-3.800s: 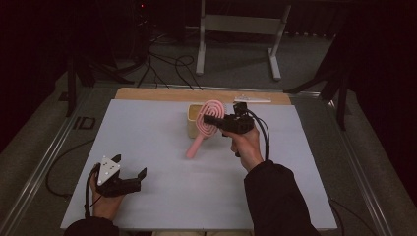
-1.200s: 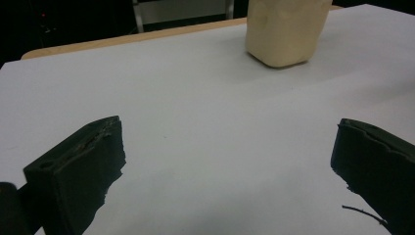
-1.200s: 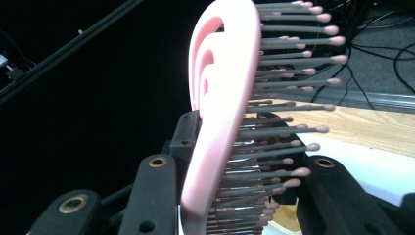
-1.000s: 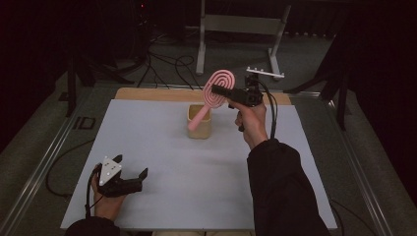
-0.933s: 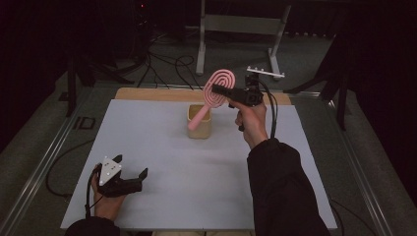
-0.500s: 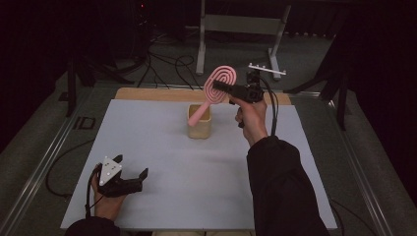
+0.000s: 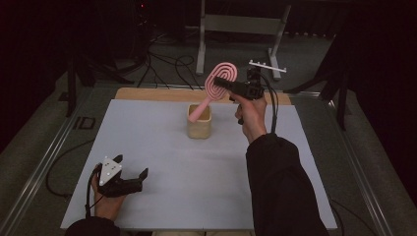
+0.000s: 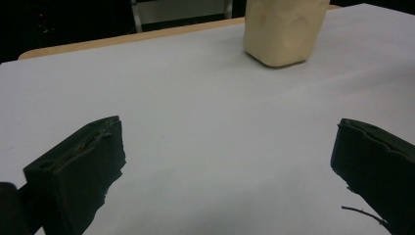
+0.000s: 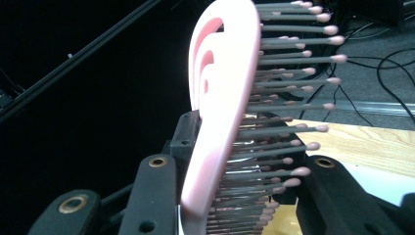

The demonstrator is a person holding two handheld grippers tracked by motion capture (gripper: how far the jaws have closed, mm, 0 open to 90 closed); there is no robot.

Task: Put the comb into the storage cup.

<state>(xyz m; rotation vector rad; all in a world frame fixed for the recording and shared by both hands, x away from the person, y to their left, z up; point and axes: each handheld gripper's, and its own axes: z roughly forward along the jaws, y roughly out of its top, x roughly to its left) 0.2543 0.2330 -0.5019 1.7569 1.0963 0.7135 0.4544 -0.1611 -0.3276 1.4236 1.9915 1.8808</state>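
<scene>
High view: right tongs (image 7: pixel 222 83) held up above the far side of the surface (image 7: pixel 162 147), clamped on the head of a pink hairbrush (image 7: pixel 216 88). Brush is oval-headed with looping cut-out slots, slim handle slanting down and left; handle tip sits at or in the mouth of a beige cup (image 7: pixel 199 123), can't tell if it touches. Cup stands upright, mid-far on the white sheet. Left tongs (image 7: pixel 140 178) rest low at the near left corner, jaws spread, nothing in them, grey three-cornered plate on top.

Left gripper view: left tongs (image 8: pixel 227 166) wide apart over bare white surface (image 8: pixel 195 98), nothing between. Beige cup (image 8: pixel 284 29) far ahead, rounded base, well apart from the jaws.

Right gripper view: right tongs (image 9: pixel 235 191) gripping the hairbrush (image 9: pixel 220 98) edge-on; pink back to the left, rows of thin grey bristles with pink ball tips sticking out right. Wooden edge of the surface (image 9: pixel 372 147) behind.
</scene>
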